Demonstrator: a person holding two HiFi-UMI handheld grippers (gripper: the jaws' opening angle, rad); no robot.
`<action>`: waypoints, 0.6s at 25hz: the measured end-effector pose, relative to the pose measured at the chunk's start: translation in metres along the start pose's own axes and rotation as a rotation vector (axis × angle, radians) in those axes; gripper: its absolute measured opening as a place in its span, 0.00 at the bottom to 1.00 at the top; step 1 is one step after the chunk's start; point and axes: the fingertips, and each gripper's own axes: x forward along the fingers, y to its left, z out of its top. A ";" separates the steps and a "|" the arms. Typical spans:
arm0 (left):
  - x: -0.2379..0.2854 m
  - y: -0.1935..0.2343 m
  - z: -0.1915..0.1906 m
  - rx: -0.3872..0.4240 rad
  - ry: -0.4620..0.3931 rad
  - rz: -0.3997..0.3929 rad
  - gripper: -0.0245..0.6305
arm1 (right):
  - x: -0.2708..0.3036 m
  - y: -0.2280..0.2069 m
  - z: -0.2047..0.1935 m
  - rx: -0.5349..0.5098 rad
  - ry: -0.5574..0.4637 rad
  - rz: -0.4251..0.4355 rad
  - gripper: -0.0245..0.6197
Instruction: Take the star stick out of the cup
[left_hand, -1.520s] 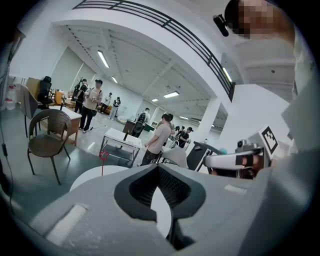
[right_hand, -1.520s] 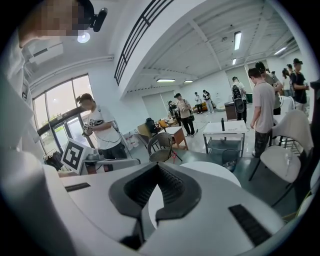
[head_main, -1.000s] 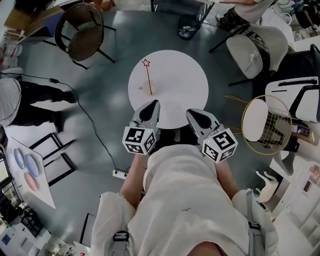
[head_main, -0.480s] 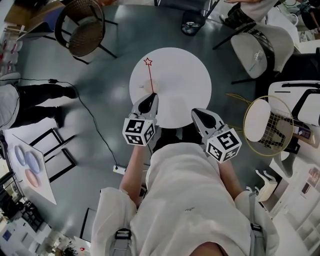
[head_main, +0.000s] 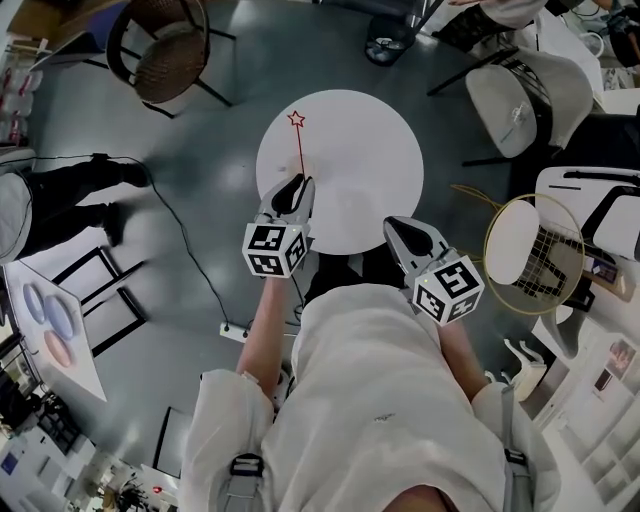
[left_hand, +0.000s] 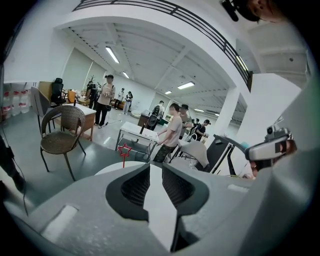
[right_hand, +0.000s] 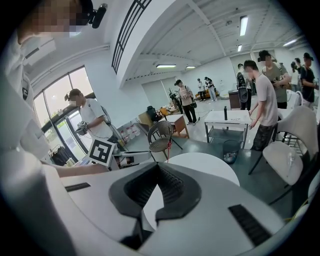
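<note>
**Reaching for star stick (head_main: 300, 150): left tool (head_main: 296, 183) at its foot**

Cup: hidden beneath the left tool's tip. Stick stands near the bench's (head_main: 370, 150) left edge, lower end covered. Left tool: jaws just opened to a narrow, empty gap; a second ago it sat short of the stick. Right tool (head_main: 395, 224): jaws together, empty.

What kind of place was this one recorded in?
Probably a big open office or lab hall: ceiling strip lights, people standing around work tables, and a round white table and wicker chair on a grey floor.
</note>
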 end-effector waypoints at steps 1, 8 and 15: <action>0.002 0.003 -0.002 -0.003 0.007 0.003 0.14 | 0.001 -0.001 -0.001 0.001 0.004 0.000 0.05; 0.021 0.027 -0.016 -0.015 0.045 0.056 0.19 | 0.001 -0.011 -0.003 0.005 0.033 -0.009 0.05; 0.043 0.047 -0.022 -0.026 0.071 0.096 0.26 | 0.004 -0.023 -0.002 0.012 0.056 -0.012 0.05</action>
